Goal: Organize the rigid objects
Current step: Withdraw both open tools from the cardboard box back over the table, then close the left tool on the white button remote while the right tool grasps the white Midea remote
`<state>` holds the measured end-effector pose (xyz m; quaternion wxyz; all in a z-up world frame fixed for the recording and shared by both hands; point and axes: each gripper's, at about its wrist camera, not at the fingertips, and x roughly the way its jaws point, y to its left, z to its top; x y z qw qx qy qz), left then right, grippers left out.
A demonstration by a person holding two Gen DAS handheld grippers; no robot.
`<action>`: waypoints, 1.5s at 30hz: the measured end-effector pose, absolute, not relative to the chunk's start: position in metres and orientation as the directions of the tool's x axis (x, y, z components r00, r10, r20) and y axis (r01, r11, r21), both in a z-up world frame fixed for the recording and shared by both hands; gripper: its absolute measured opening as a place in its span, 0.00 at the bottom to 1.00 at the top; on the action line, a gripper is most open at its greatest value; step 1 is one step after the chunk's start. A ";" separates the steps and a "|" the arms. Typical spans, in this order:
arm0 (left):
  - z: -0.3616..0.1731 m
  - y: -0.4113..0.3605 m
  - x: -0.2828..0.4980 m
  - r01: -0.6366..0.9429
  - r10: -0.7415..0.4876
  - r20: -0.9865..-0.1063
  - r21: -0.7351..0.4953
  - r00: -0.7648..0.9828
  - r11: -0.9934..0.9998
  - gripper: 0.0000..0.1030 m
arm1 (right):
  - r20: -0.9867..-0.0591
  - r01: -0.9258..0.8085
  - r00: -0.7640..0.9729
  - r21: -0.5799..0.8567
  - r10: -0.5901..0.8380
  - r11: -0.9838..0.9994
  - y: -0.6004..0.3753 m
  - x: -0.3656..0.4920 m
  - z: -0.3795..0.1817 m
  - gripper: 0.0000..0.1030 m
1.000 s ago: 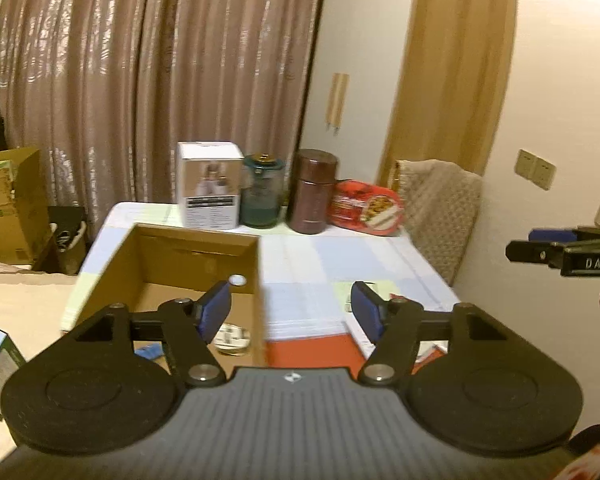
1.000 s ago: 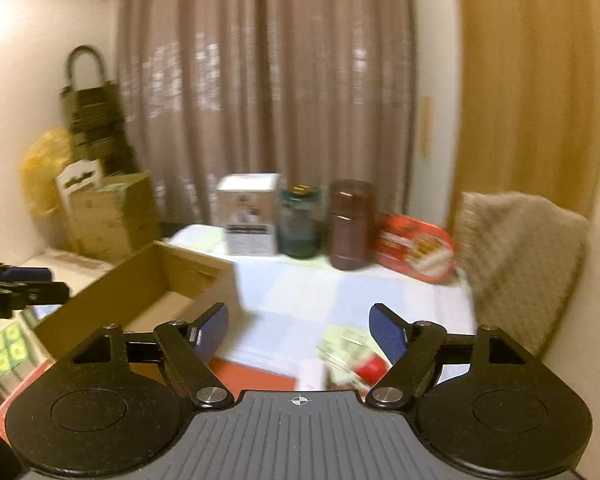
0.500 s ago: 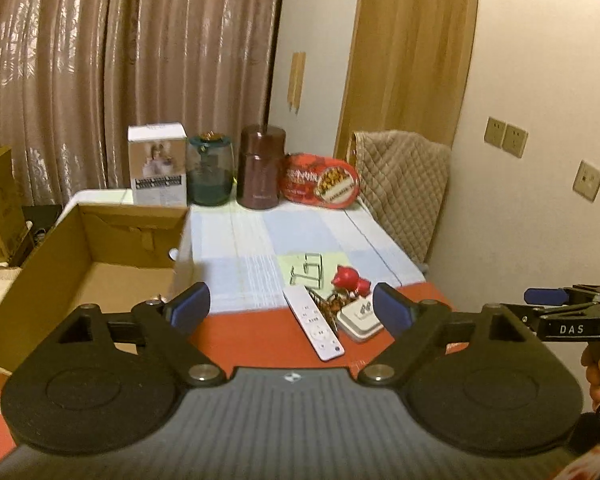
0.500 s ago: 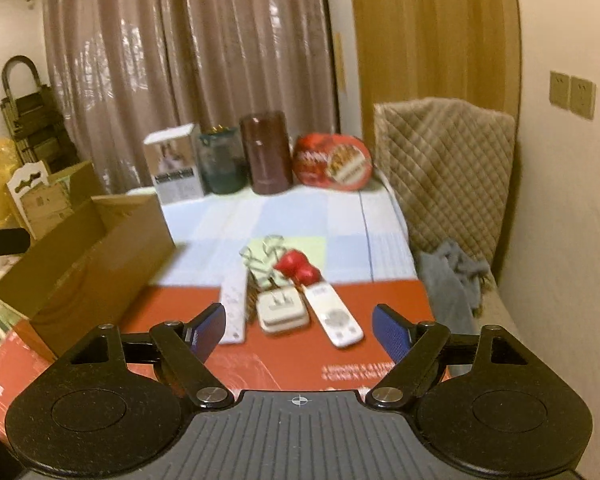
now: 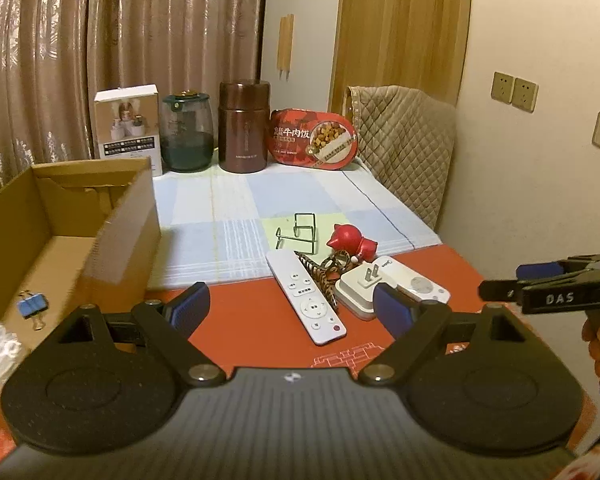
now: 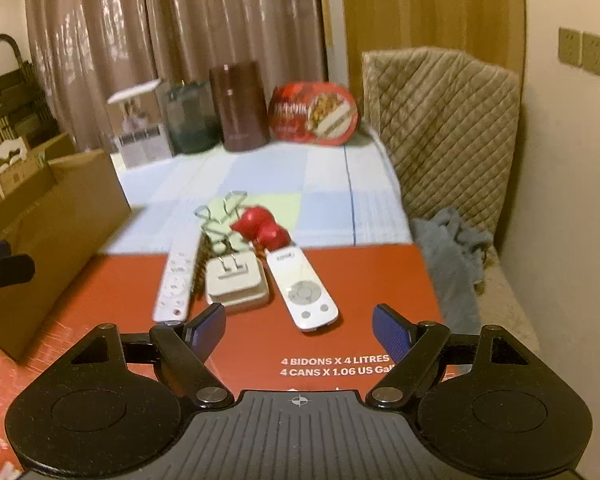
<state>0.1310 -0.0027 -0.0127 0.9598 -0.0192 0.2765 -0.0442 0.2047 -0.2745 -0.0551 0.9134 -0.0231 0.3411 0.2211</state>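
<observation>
A small pile lies on the red board (image 5: 252,320): a long white remote (image 5: 306,298), a white plug adapter (image 5: 358,286), a shorter oval remote (image 6: 306,292), a red figurine (image 5: 350,242), a wire stand (image 5: 298,232) and a spotted clip (image 5: 324,276). My left gripper (image 5: 292,306) hangs open just short of the long remote, nothing between its fingers. My right gripper (image 6: 298,326) is open too, in front of the oval remote and adapter (image 6: 236,282). An open cardboard box (image 5: 112,220) stands left of the pile, holding a blue binder clip (image 5: 32,306).
Along the table's back stand a white carton (image 5: 126,128), a green glass jar (image 5: 188,140), a brown canister (image 5: 244,128) and a red meal tub (image 5: 312,140). A quilted chair back (image 6: 444,132) and a grey cloth (image 6: 448,248) are at the right, near the wall.
Both grippers have come down and closer to the pile, which now fills the middle of both views. The left jaws stand wider than a second ago.
</observation>
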 end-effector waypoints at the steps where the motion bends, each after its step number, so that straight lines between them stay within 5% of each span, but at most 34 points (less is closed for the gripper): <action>1: -0.018 -0.005 0.136 0.076 -0.093 -0.529 -0.055 0.843 0.996 0.83 | -0.641 -0.421 0.665 0.102 0.383 0.902 -0.273 0.210 -0.062 0.75; 13: -0.080 -0.021 0.190 0.097 -0.091 -0.588 -0.021 0.803 0.995 0.83 | -0.684 -0.503 0.610 0.056 0.400 0.863 -0.248 0.276 -0.111 0.73; 31: -0.110 -0.022 0.220 0.076 -0.101 -0.634 -0.067 0.767 0.995 0.83 | -0.698 -0.556 0.599 -0.011 0.391 0.831 -0.217 0.306 -0.140 0.37; 45: -0.131 -0.041 0.240 0.099 -0.079 -0.673 -0.009 0.735 0.995 0.73 | -0.728 -0.544 0.552 0.056 0.408 0.837 -0.211 0.299 -0.135 0.37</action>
